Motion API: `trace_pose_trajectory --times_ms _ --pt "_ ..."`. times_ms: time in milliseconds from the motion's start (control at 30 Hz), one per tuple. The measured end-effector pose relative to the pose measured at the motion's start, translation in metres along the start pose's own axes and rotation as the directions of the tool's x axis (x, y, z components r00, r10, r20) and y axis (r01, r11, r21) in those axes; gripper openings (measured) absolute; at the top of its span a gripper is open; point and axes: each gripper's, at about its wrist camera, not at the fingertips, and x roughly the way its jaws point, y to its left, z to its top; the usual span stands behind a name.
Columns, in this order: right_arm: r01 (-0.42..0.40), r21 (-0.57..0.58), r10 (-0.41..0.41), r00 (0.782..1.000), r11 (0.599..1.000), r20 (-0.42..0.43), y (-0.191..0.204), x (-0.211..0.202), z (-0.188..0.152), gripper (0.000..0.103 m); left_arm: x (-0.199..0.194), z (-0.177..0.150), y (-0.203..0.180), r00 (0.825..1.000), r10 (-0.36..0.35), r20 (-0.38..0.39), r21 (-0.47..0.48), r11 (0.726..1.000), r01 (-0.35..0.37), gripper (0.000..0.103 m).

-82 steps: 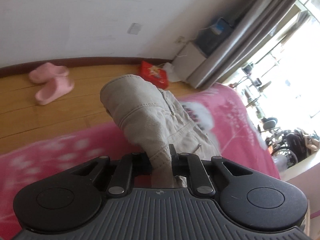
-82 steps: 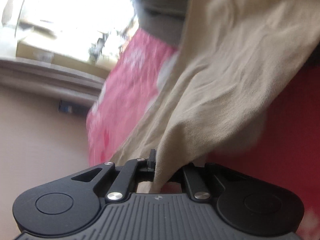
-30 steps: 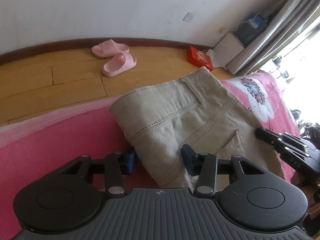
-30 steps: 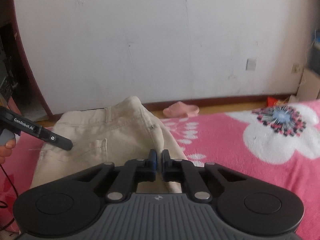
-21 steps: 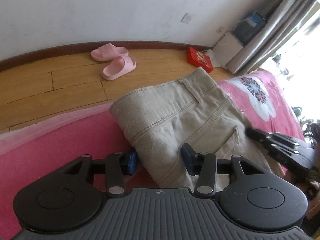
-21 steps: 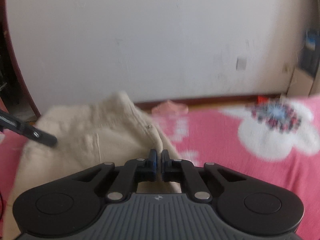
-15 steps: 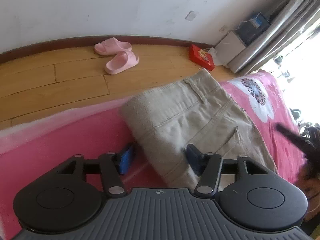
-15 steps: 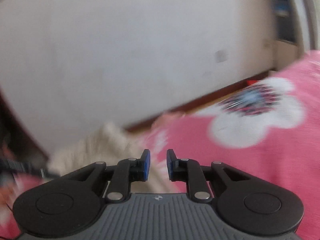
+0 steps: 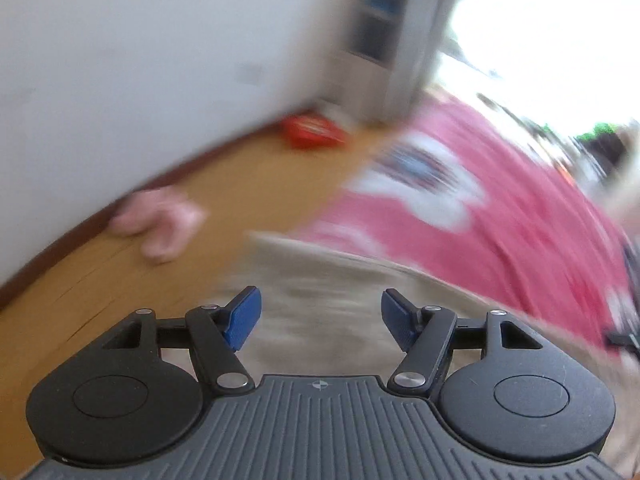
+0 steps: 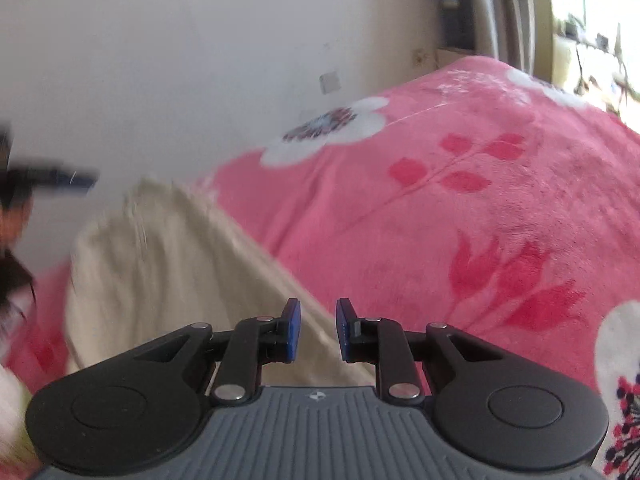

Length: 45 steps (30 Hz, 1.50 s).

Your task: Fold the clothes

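Trousers (image 10: pixel 168 264) lie in a folded heap on the bed (image 10: pixel 460 208), both the left hand-held gripper (image 9: pixel 321 312) and right hand-held gripper (image 10: pixel 318 330) spread, gripping nothing.

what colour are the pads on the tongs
Blue pads, clearest in the right wrist view.

No writing, brand or number can be read in either view — both are smeared by motion. The only mark is a small crosshair emblem moulded at 12 o'clock on each tool's ribbed grey housing — no letters with it.
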Motion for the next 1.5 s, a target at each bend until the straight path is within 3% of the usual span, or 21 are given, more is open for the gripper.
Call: trace_pose_trajectory --times_ms 100,167,233,333,367,400,533,633,700,967,1067,1333,1367,1433,1500 --pt "0.026 -0.097 -0.026 1.0 0.995 -0.006 0.018 0.01 -0.008 0.022 0.027 -0.008 -0.05 0.996 -0.081 -0.034 0.216 0.972 0.087 0.066" --pt "0.037 -0.133 -0.04 0.999 0.99 -0.02 0.023 0.015 -0.011 0.022 0.045 -0.013 -0.083 0.989 -0.13 -0.066 0.353 0.924 0.145 0.066" --pt "0.046 -0.164 -0.056 0.997 0.985 -0.06 0.023 0.025 -0.014 0.022 0.062 -0.018 -0.112 0.981 -0.166 -0.101 0.473 0.859 0.195 0.066" --pt "0.081 -0.231 -0.103 0.991 0.97 -0.081 0.026 0.033 -0.019 0.026 0.074 -0.033 -0.127 0.982 -0.159 -0.105 0.575 0.796 0.19 0.065" --pt "0.086 -0.231 -0.107 0.991 0.969 -0.08 0.025 0.034 -0.02 0.031 0.077 -0.036 -0.13 0.983 -0.153 -0.101 0.598 0.781 0.183 0.065" --pt "0.091 -0.232 -0.112 0.991 0.969 -0.079 0.024 0.034 -0.02 0.036 0.079 -0.039 -0.132 0.984 -0.149 -0.097 0.613 0.77 0.177 0.065" --pt "0.09 -0.233 -0.111 0.991 0.968 -0.078 0.023 0.034 -0.024 0.037 0.085 -0.047 -0.14 0.988 -0.132 -0.081 0.662 0.734 0.152 0.066" --pt "0.086 -0.236 -0.106 0.991 0.968 -0.077 0.024 0.033 -0.026 0.028 0.087 -0.048 -0.141 0.989 -0.129 -0.073 0.667 0.731 0.144 0.066" --pt "0.099 -0.263 -0.121 0.99 0.96 -0.068 0.029 0.031 -0.027 0.016 0.087 -0.048 -0.141 0.989 -0.13 -0.068 0.665 0.733 0.142 0.066" --pt "0.175 -0.376 -0.195 0.981 0.91 -0.013 0.047 0.032 -0.032 0.002 0.088 -0.052 -0.145 0.993 -0.112 -0.026 0.675 0.731 0.1 0.066" --pt "0.208 -0.344 -0.21 0.977 0.916 0.032 0.046 0.025 -0.027 0.002 0.09 -0.05 -0.147 0.994 -0.104 -0.013 0.682 0.726 0.085 0.066" --pt "0.221 -0.27 -0.226 0.974 0.937 0.012 0.03 0.05 -0.034 0.004 0.1 -0.047 -0.148 0.995 -0.096 -0.01 0.666 0.742 0.078 0.067" --pt "0.22 -0.219 -0.22 0.975 0.951 0.024 0.025 0.049 -0.034 0.007 0.101 -0.047 -0.148 0.995 -0.095 -0.01 0.659 0.748 0.078 0.067" --pt "0.209 -0.079 -0.206 0.977 0.975 0.047 0.009 0.043 -0.031 0.023 0.103 -0.046 -0.147 0.995 -0.095 -0.01 0.645 0.761 0.079 0.067" --pt "0.251 0.104 -0.26 0.962 0.962 0.082 -0.013 0.026 -0.031 0.029 0.103 -0.046 -0.147 0.996 -0.093 -0.011 0.642 0.763 0.078 0.067"
